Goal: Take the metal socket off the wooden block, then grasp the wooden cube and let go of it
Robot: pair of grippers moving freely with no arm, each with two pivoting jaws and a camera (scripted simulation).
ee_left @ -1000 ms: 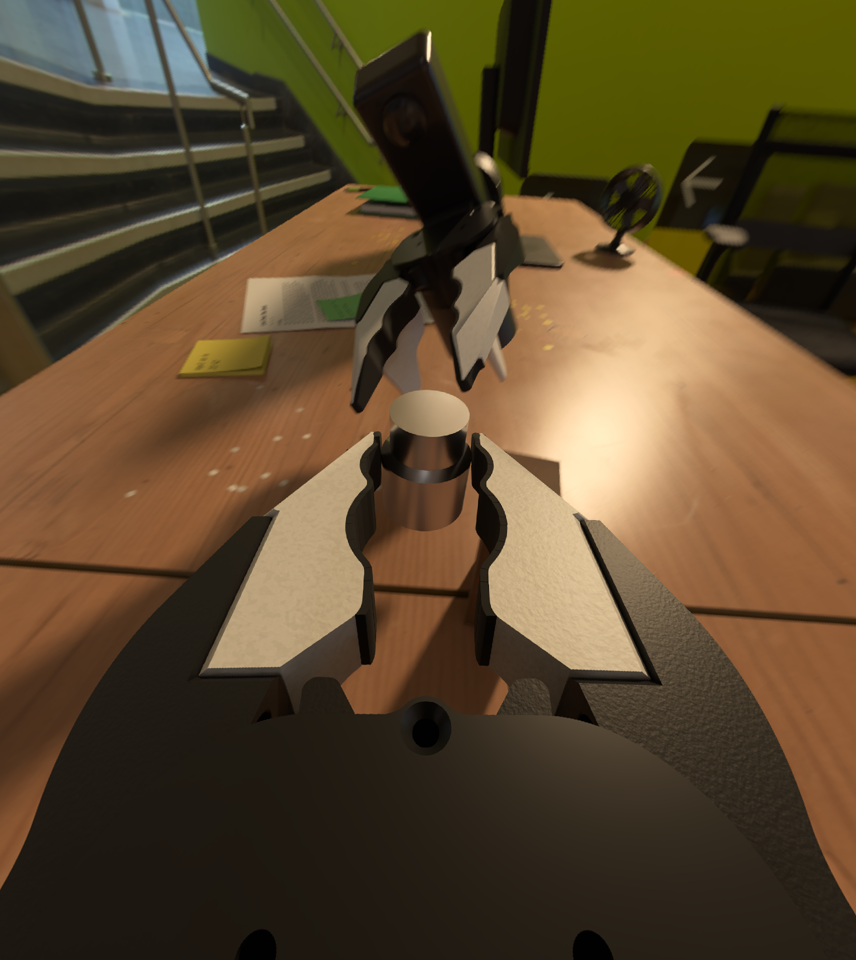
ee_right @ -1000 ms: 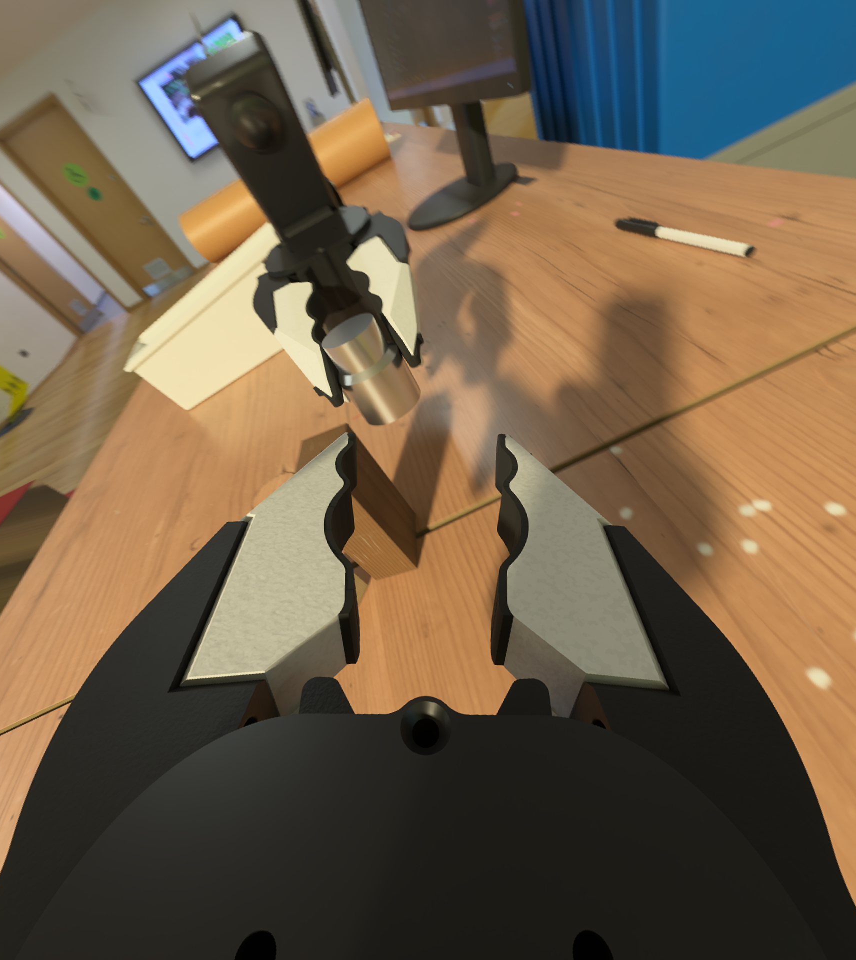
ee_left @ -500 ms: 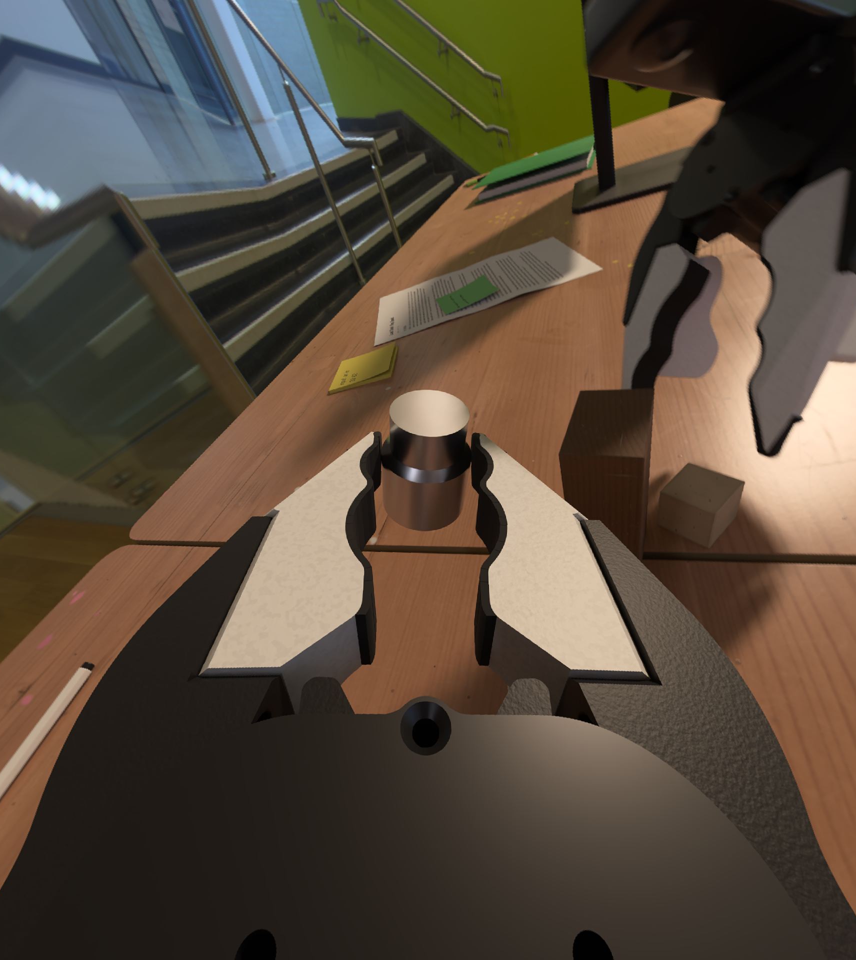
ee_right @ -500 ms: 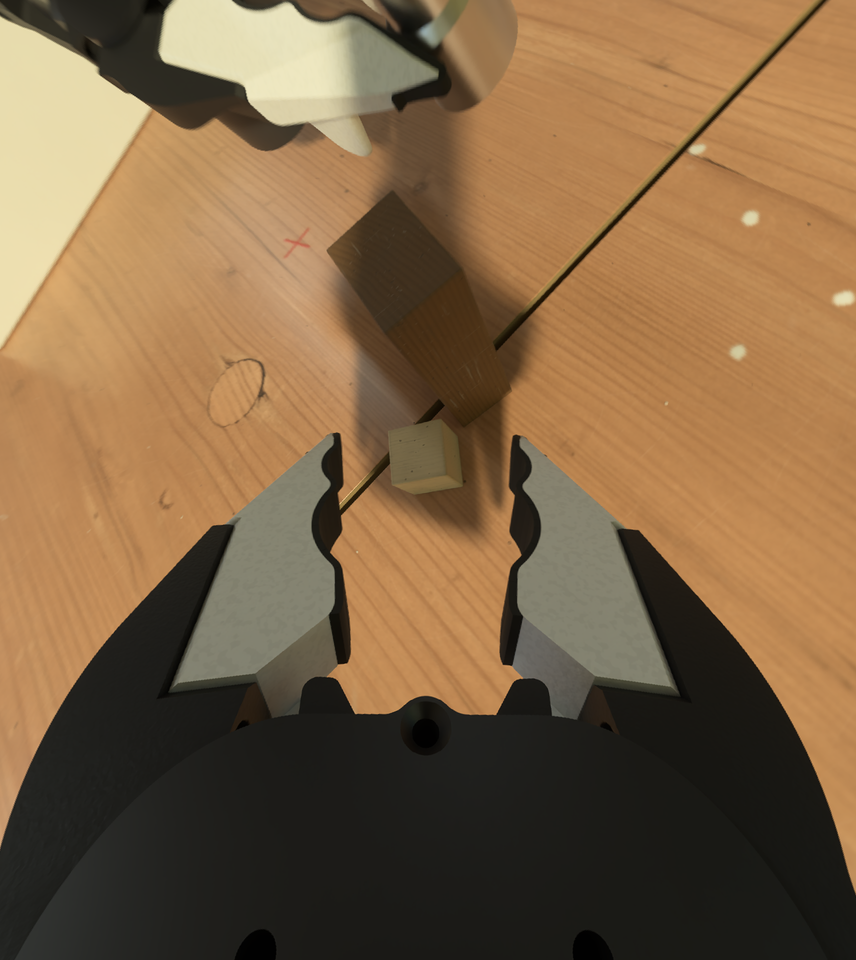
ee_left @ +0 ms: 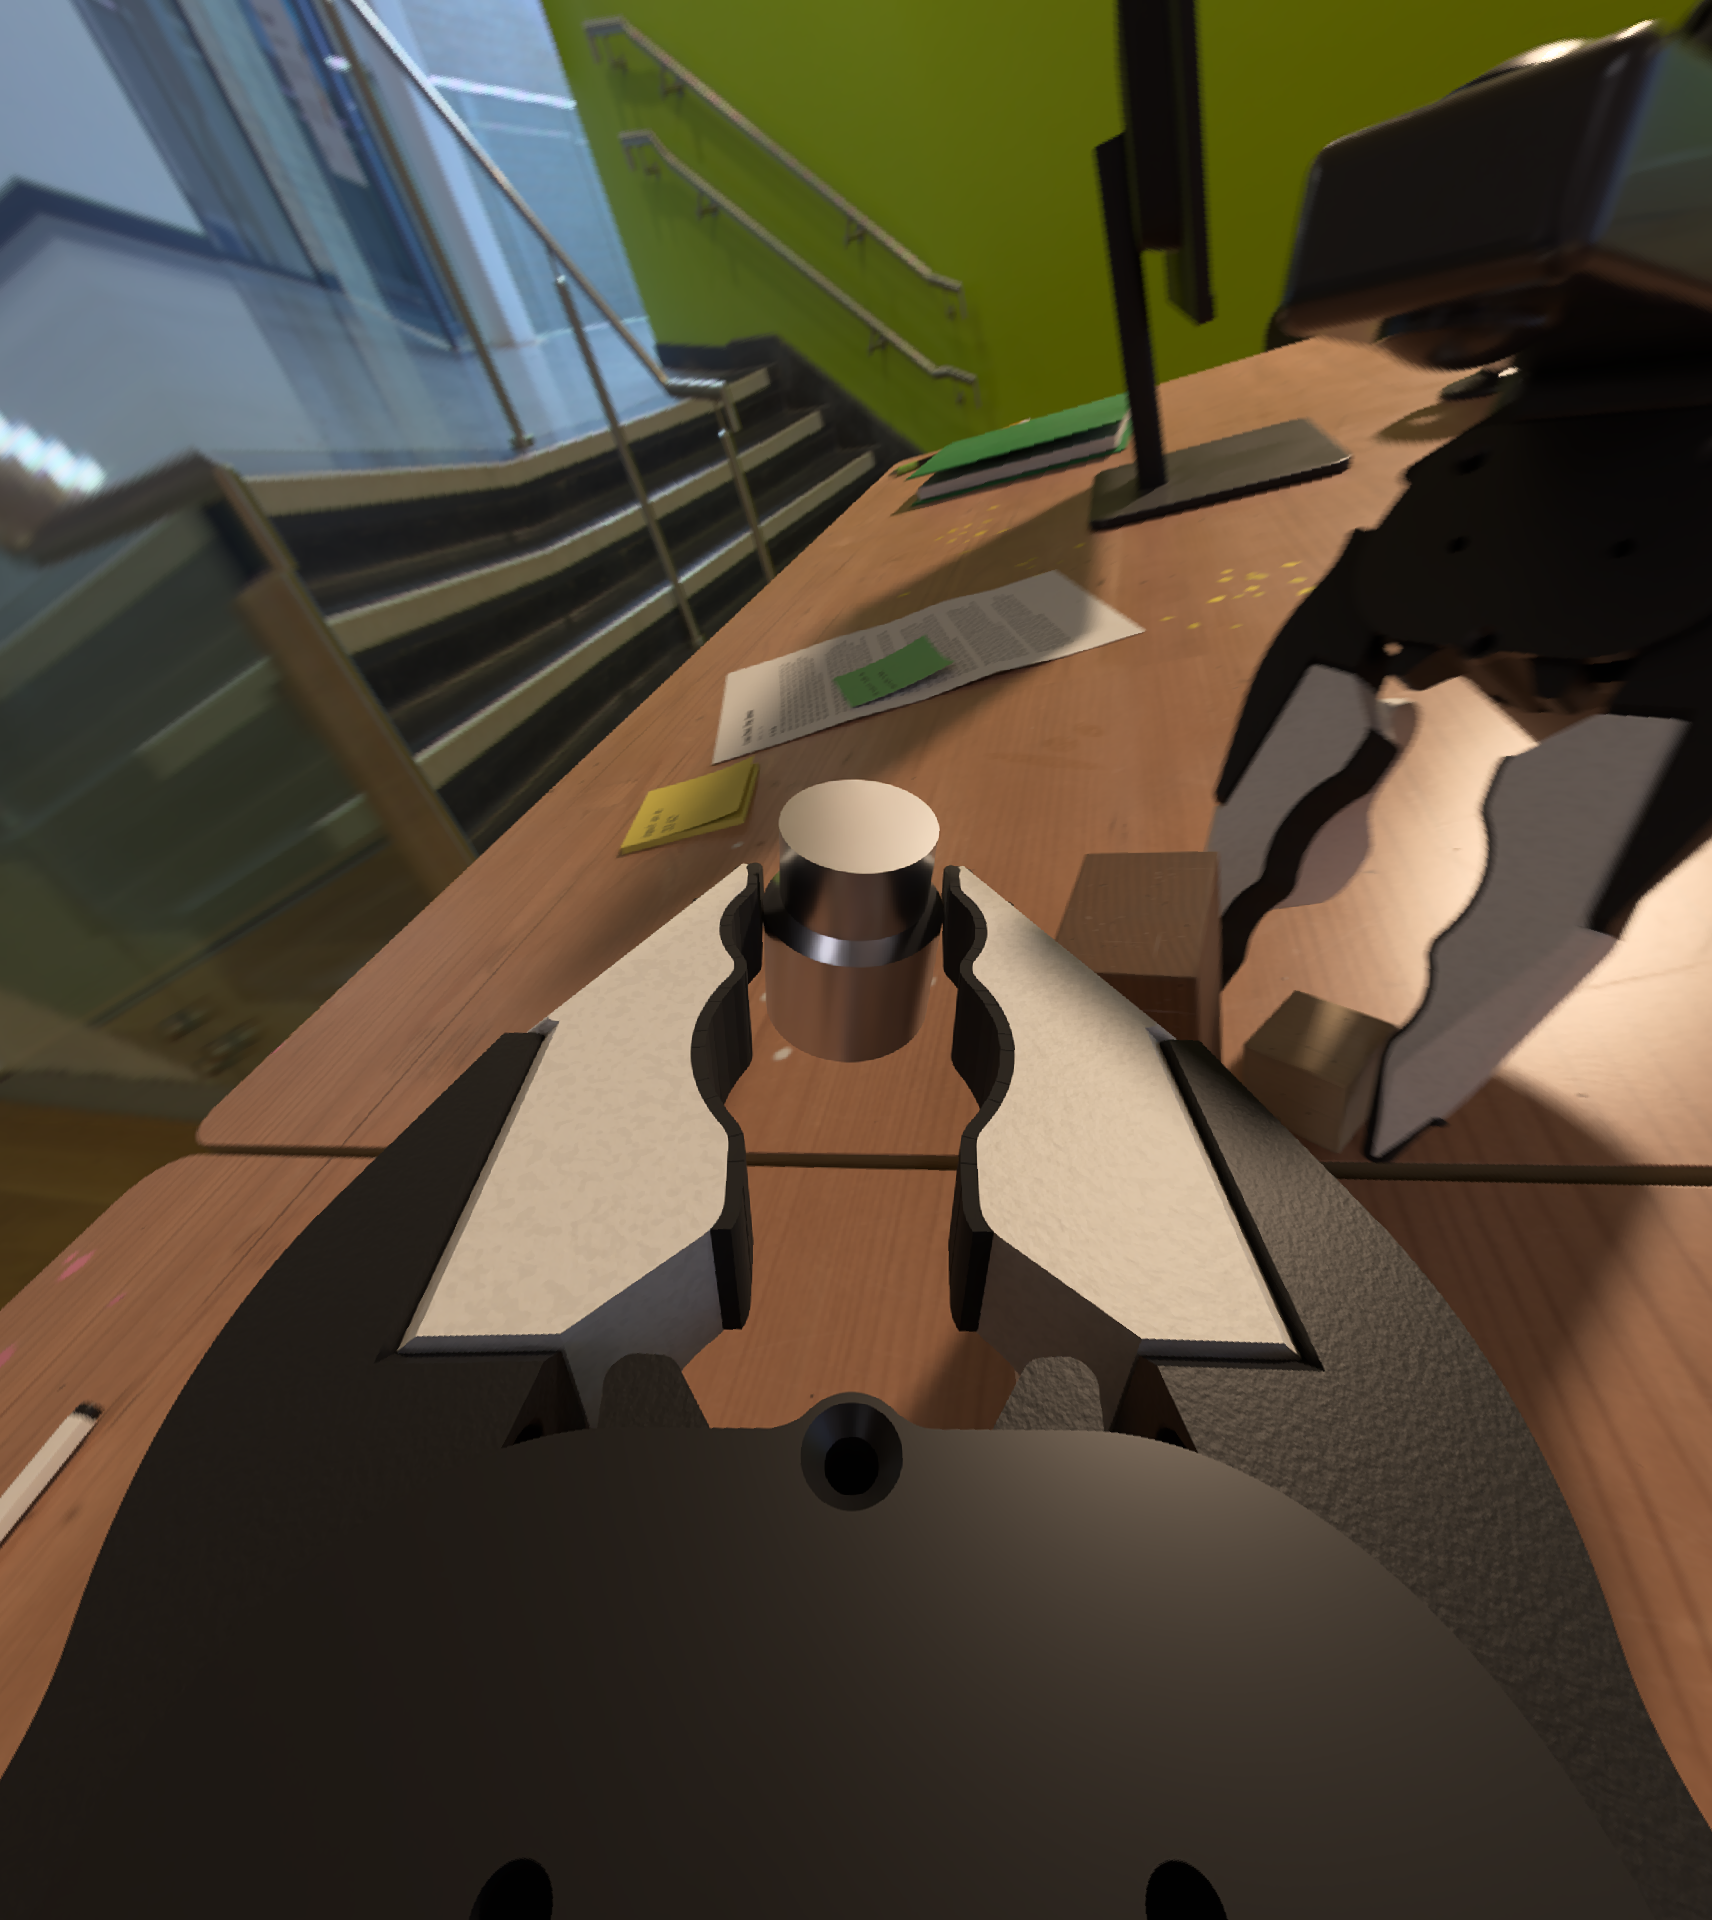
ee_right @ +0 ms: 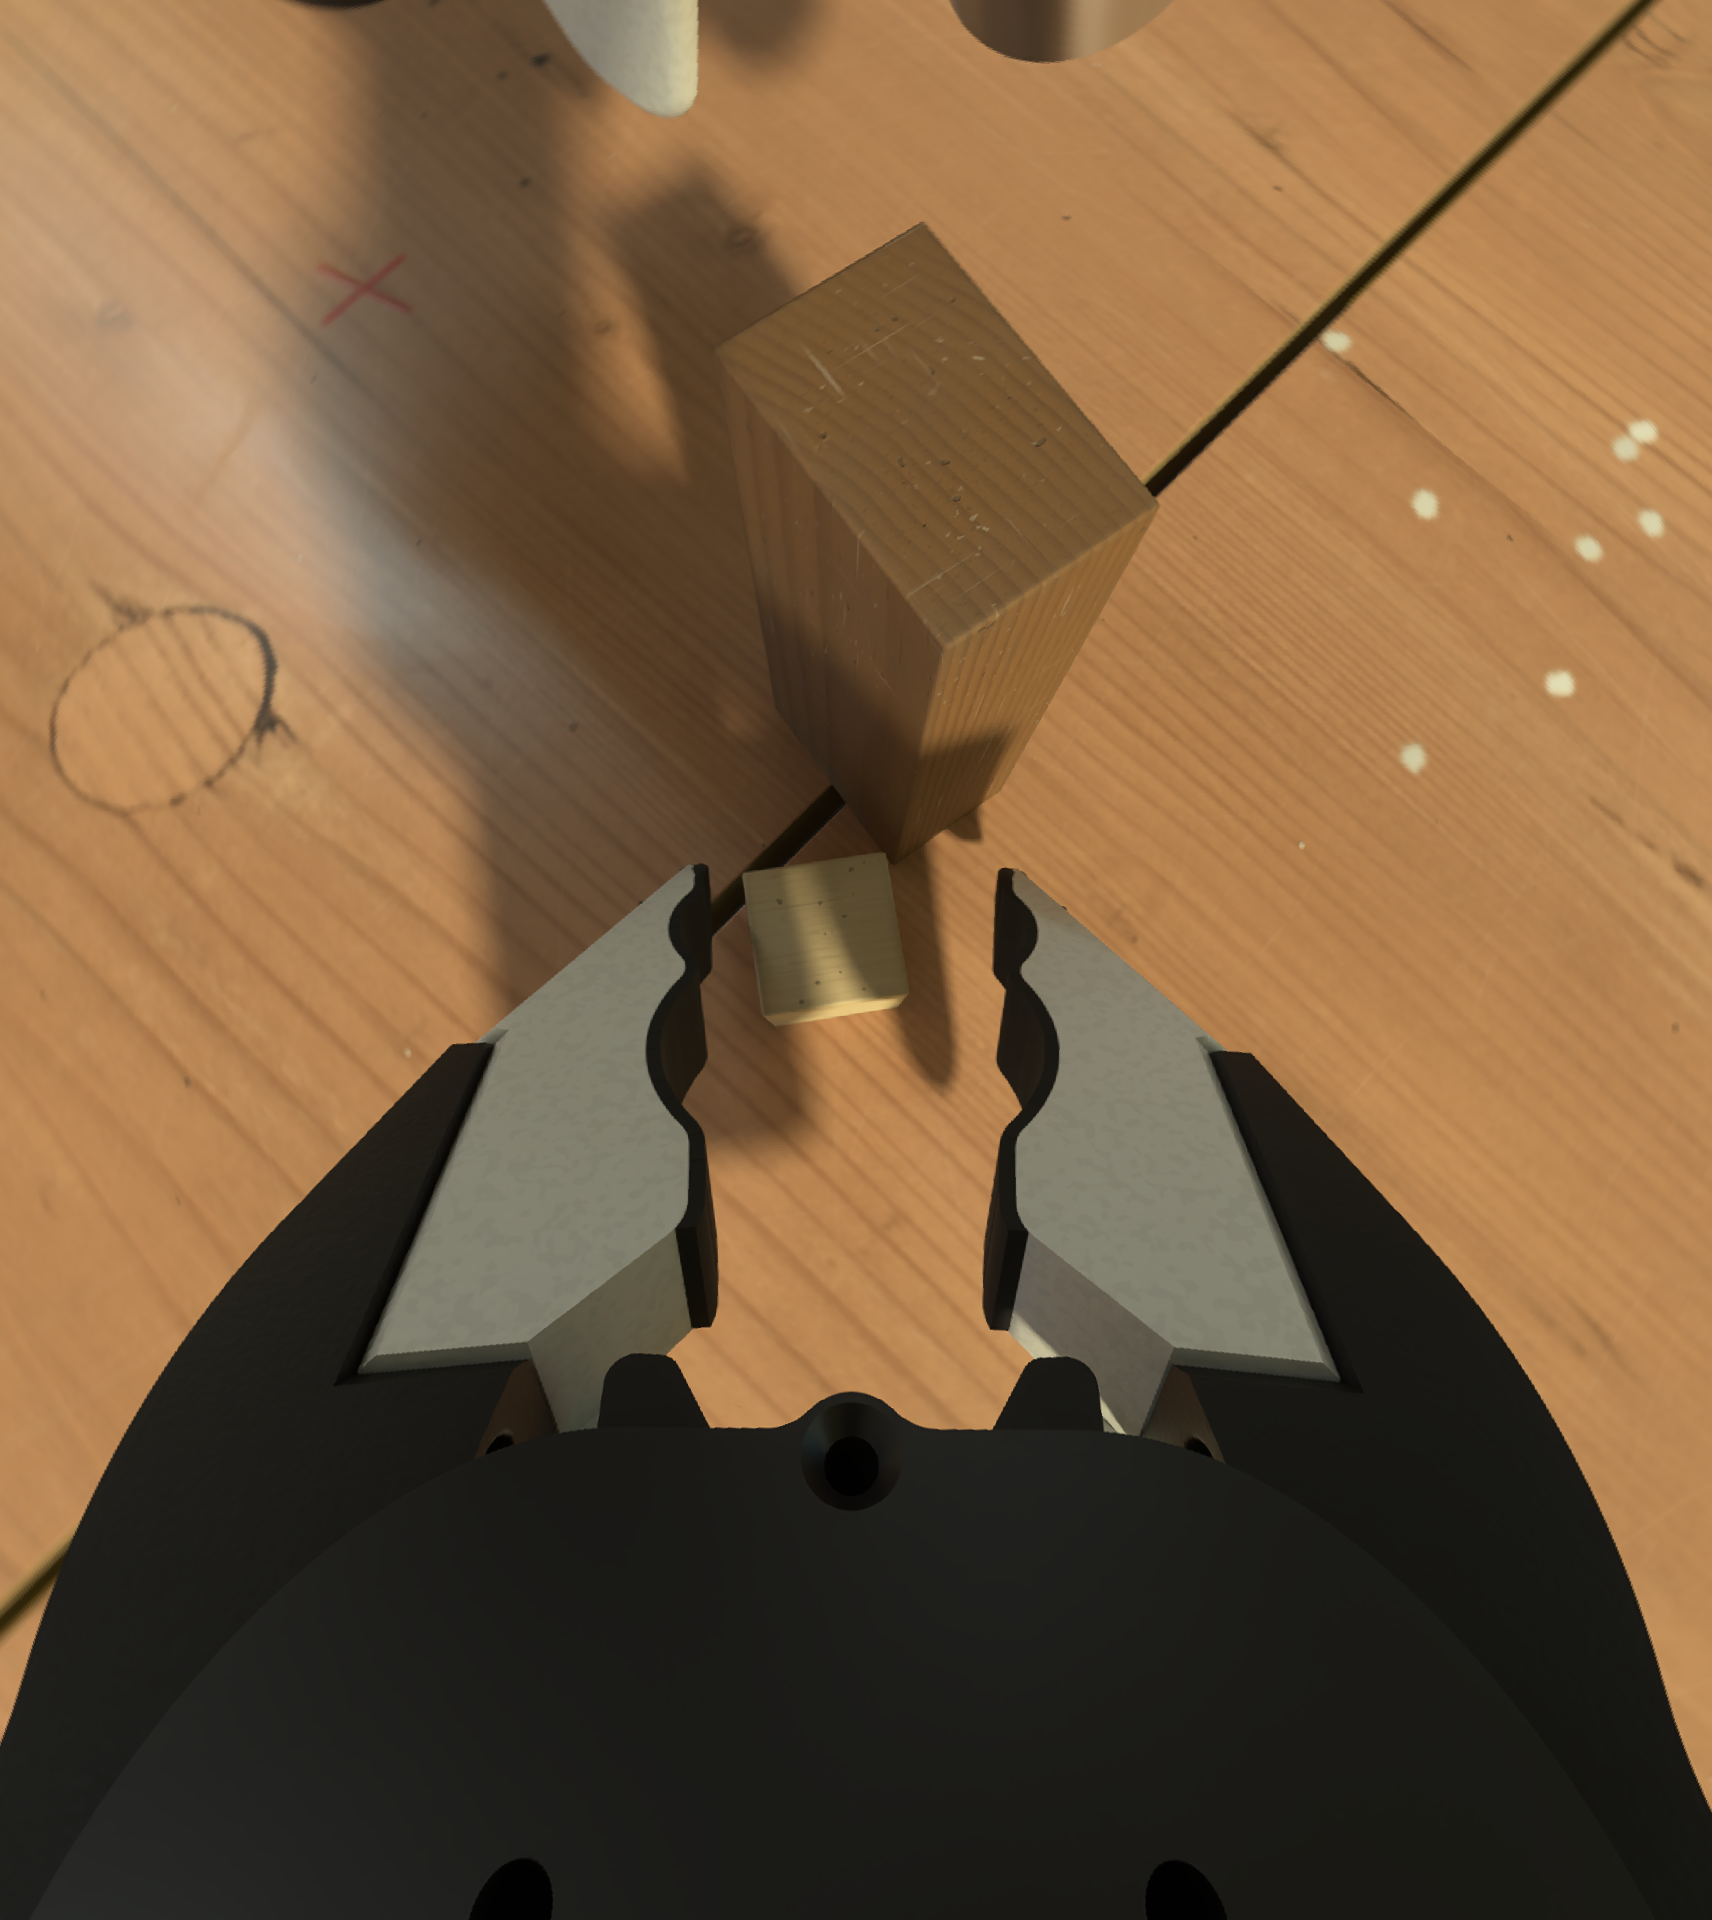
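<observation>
Pinching the metal socket (ee_left: pixel 852 935) in my left hand-held gripper (ee_left: pixel 850 914), clear of the wooden block (ee_right: pixel 925 520), I am hanging my spread right hand-held gripper (ee_right: pixel 850 914) around the wooden cube (ee_right: pixel 824 938) on the surface (ee_right: pixel 312 935), grasp and release remaining.

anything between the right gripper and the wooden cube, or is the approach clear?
Nothing visible blocks it. The right gripper is open above the wooden cube, which lies on the table just ahead of its fingertips. The wooden block stands just beyond the cube, not between. The left gripper holds the metal socket off to the side.
</observation>
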